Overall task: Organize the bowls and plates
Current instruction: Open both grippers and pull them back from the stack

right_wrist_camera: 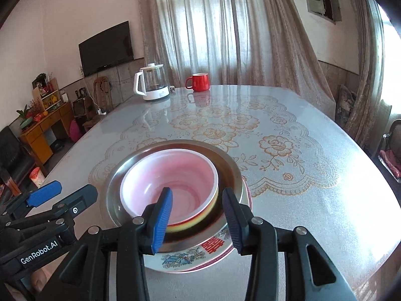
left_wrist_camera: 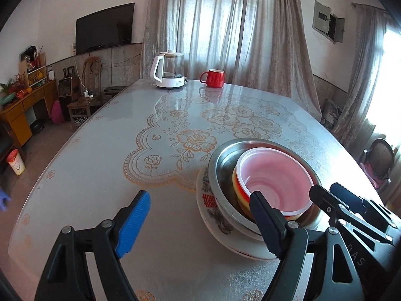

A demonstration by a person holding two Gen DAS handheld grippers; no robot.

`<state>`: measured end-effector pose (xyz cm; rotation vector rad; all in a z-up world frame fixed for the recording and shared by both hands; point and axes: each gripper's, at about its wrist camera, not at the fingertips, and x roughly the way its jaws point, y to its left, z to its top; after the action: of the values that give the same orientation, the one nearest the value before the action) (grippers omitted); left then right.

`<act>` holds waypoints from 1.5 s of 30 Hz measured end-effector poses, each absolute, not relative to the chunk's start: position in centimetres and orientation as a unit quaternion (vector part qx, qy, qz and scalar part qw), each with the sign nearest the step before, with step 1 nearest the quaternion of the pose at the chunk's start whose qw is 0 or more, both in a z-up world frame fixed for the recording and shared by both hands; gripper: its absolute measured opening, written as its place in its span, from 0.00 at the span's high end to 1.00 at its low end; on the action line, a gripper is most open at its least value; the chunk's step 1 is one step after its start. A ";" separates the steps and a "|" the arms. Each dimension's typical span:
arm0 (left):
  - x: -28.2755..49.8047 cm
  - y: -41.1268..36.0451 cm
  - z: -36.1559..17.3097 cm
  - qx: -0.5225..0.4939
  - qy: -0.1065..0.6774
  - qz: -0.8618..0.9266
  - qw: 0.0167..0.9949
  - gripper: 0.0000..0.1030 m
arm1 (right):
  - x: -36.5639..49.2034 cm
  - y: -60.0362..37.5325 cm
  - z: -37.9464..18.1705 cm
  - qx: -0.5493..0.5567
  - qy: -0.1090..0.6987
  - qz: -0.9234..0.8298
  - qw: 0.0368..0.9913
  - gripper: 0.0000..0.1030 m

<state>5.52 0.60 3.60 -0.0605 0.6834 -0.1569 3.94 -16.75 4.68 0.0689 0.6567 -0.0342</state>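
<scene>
A stack stands near the table's front edge: a flowered porcelain plate (left_wrist_camera: 210, 203) (right_wrist_camera: 185, 258) at the bottom, a steel bowl (left_wrist_camera: 223, 165) (right_wrist_camera: 115, 195) on it, then a red-and-yellow striped bowl (left_wrist_camera: 240, 195) (right_wrist_camera: 190, 223) with a pink plastic bowl (left_wrist_camera: 275, 175) (right_wrist_camera: 170, 173) nested inside. My left gripper (left_wrist_camera: 200, 223) (right_wrist_camera: 65, 193) is open wide just left of the stack, pads touching nothing. My right gripper (right_wrist_camera: 196, 222) (left_wrist_camera: 325, 190) is open; one pad hangs inside the pink bowl and the other outside the striped bowl, straddling their near wall without pressing.
A glass kettle on a white base (left_wrist_camera: 169, 70) (right_wrist_camera: 153, 85) and a red mug (left_wrist_camera: 214, 77) (right_wrist_camera: 199, 81) stand at the table's far end. The table (left_wrist_camera: 100, 175) wears a glossy flowered cover. A chair (left_wrist_camera: 378, 160) is beyond the right edge.
</scene>
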 end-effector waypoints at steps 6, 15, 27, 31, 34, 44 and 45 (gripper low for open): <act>4.9 0.5 3.8 -0.029 0.326 -0.067 0.943 0.03 | 3.4 -17.5 4.6 0.053 0.319 -0.033 0.946 0.60; 4.2 0.2 4.0 -0.021 0.320 -0.054 0.946 0.00 | 2.9 -17.2 4.4 0.049 0.320 -0.030 0.946 0.59; 4.3 0.2 3.9 -0.018 0.321 -0.044 0.946 0.00 | 3.0 -17.2 4.4 0.048 0.320 -0.028 0.946 0.59; 4.4 0.1 3.9 -0.015 0.320 -0.039 0.946 0.00 | 3.1 -17.2 4.4 0.048 0.320 -0.028 0.946 0.59; 4.4 0.0 3.9 -0.010 0.321 -0.036 0.946 0.00 | 3.1 -17.2 4.4 0.049 0.320 -0.028 0.946 0.59; 4.4 -0.1 3.9 -0.008 0.322 -0.035 0.946 0.00 | 3.3 -17.3 4.6 0.049 0.318 -0.029 0.946 0.59; 4.4 -0.1 3.9 -0.008 0.322 -0.035 0.946 0.00 | 3.3 -17.3 4.6 0.049 0.318 -0.029 0.946 0.59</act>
<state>4.38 -0.09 3.88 -0.0162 0.6567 -0.0715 3.26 -17.35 4.55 0.1005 0.6479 -0.0584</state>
